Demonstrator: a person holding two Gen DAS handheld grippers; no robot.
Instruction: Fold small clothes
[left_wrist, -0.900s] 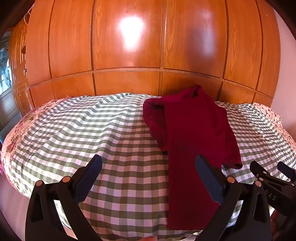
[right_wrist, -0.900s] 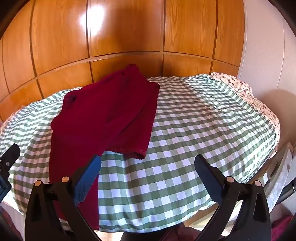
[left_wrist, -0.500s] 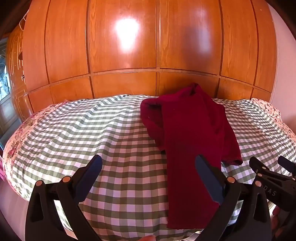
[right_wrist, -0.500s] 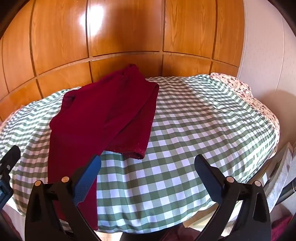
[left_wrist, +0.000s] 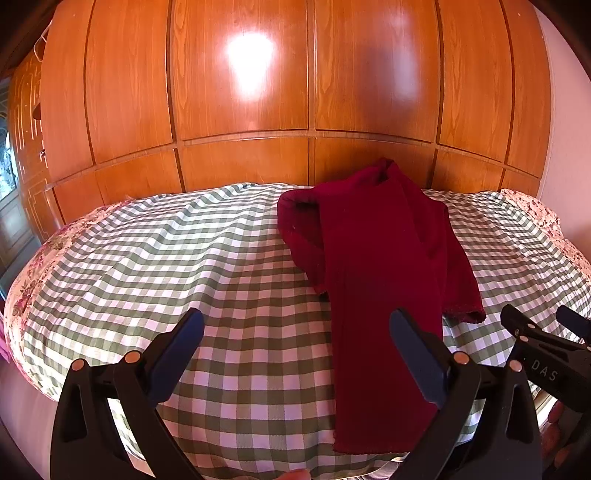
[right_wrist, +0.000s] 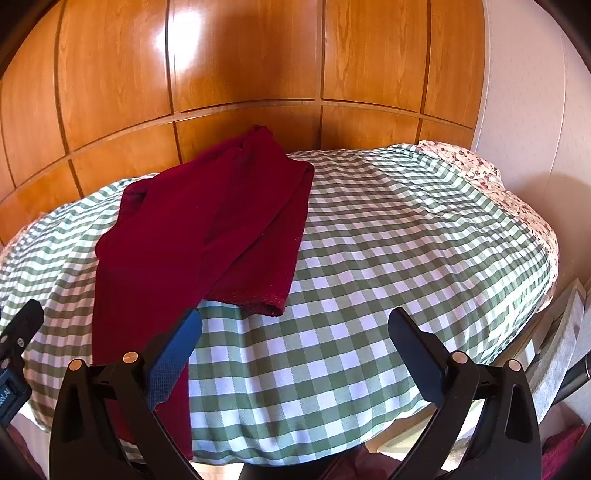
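A dark red knit garment (left_wrist: 376, 266) lies partly folded lengthwise on a green-and-white checked bed cover (left_wrist: 184, 258), one long strip reaching the near edge. It also shows in the right wrist view (right_wrist: 207, 229), left of centre. My left gripper (left_wrist: 295, 354) is open and empty, held above the near edge of the bed, its right finger over the garment's strip. My right gripper (right_wrist: 295, 354) is open and empty, above the checked cover (right_wrist: 388, 240) to the right of the garment. The right gripper's tip (left_wrist: 539, 343) shows at the right in the left wrist view.
A glossy wooden panelled wall (left_wrist: 295, 92) stands behind the bed. Floral bedding (right_wrist: 480, 173) shows at the bed's far right corner and at its left edge (left_wrist: 26, 288). A pale wall (right_wrist: 535, 110) and a grey object (right_wrist: 561, 350) are to the right of the bed.
Both grippers stay open and nearly still. The left wrist view has shifted slightly, with the garment sitting a little more to the centre.
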